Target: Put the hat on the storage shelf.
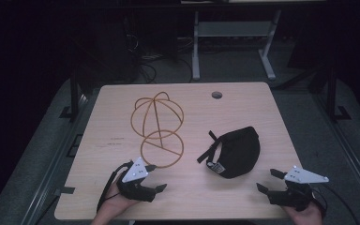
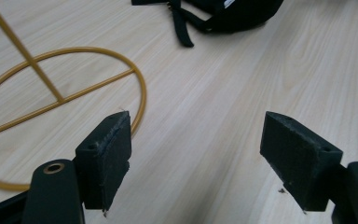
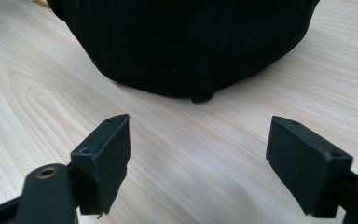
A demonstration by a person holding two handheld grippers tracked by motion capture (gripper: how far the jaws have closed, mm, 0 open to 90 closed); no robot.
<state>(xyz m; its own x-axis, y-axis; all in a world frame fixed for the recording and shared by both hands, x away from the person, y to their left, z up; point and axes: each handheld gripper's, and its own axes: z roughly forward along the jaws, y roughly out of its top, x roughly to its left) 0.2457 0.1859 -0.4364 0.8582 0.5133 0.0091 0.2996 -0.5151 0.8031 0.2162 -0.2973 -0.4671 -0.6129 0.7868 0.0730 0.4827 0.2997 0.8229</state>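
**Cap ahead of my right gripper, wire stand beside my left**

I hold both tools low over the near edge of the pale wood-grain table (image 1: 262, 117), and neither has anything in it. My left gripper (image 1: 155, 180) stands with its jaws spread wide over bare wood; in the left gripper view the two black pads (image 2: 105, 156) frame only tabletop. My right gripper (image 1: 268, 180) is nearly as wide, and equally empty.

The black fabric baseball cap (image 1: 236, 151) lies on the table between my two hands, a little nearer the right one. From my right gripper it lies up the table and to the left; in the right gripper view its dark crown (image 3: 186, 42) sits straight ahead of the jaws, apart from them, with a strip of wood between. The cap's long axis runs on a slant: the adjustable back strap (image 1: 206, 152) trails toward the middle of the table and my left side, and the rounded end points away to the far right.

The thin golden wire cap stand (image 1: 158, 124), a domed frame rising from a round base ring, stands at the left half of the table. Its base ring (image 2: 140, 88) passes just beside my left jaw in the left gripper view, not touching it as far as I can tell.

I judge the right hand the natural one for the cap's crown, while the left is placed for the strap or the stand.
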